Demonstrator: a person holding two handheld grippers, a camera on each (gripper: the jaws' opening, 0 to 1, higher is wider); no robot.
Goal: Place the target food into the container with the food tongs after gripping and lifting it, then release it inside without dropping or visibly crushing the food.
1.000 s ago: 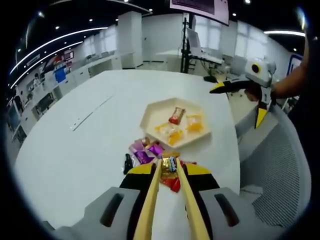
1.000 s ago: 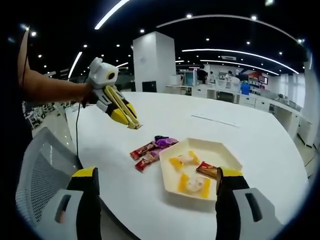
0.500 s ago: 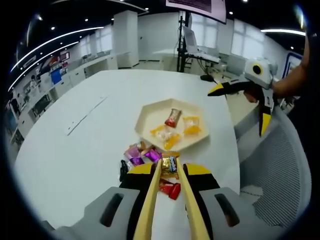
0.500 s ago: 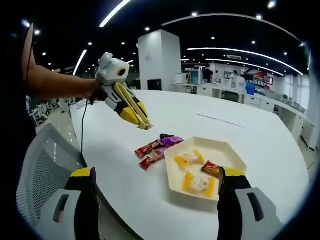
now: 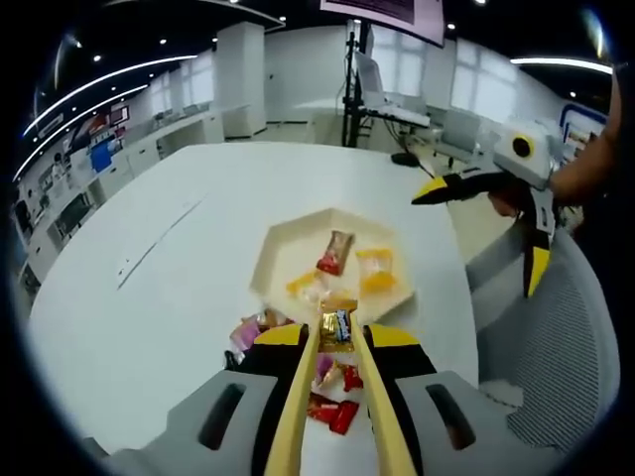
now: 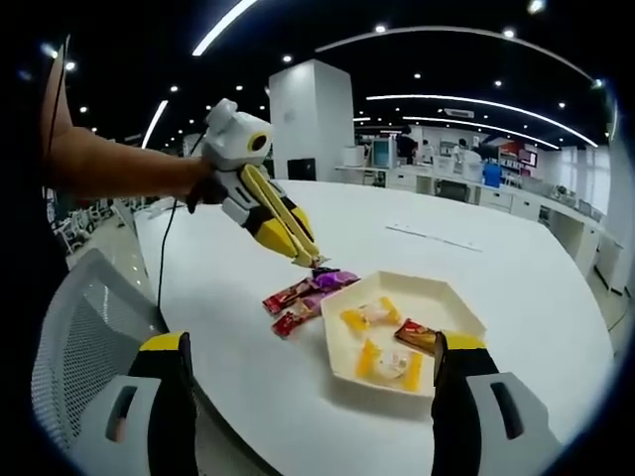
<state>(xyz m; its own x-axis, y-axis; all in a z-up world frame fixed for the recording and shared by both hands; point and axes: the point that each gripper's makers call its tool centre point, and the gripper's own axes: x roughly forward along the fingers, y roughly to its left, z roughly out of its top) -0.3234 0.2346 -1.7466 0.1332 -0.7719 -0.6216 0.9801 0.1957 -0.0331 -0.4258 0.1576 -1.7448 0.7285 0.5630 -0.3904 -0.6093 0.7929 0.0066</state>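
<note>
My left gripper (image 5: pixel 337 339) is shut on a pair of pale wooden food tongs (image 5: pixel 298 416). The tongs' tips pinch a small gold-and-blue wrapped candy (image 5: pixel 337 325), lifted over the near rim of the cream hexagonal tray (image 5: pixel 288 256). Inside the tray lie a red-wrapped bar (image 5: pixel 334 251) and yellow sweets (image 5: pixel 375 273). From the right gripper view, the left gripper (image 6: pixel 253 193) reaches in with the tongs' tips (image 6: pixel 317 263) just above the loose sweets (image 6: pixel 298 297) beside the tray (image 6: pixel 451 300). My right gripper (image 6: pixel 315 342) stands open and holds nothing; it also hangs at the right (image 5: pixel 476 243).
Loose red and purple wrapped sweets (image 5: pixel 332 412) lie on the white round table (image 5: pixel 179 288) near its edge, below the tongs. A grey mesh chair (image 5: pixel 556 367) (image 6: pixel 79 347) stands close to the table edge. A person's arm (image 6: pixel 119 174) holds the left gripper.
The left gripper has carried the tongs and candy forward from above the loose sweets to the tray's near rim. The right gripper has stayed open and nearly still.
</note>
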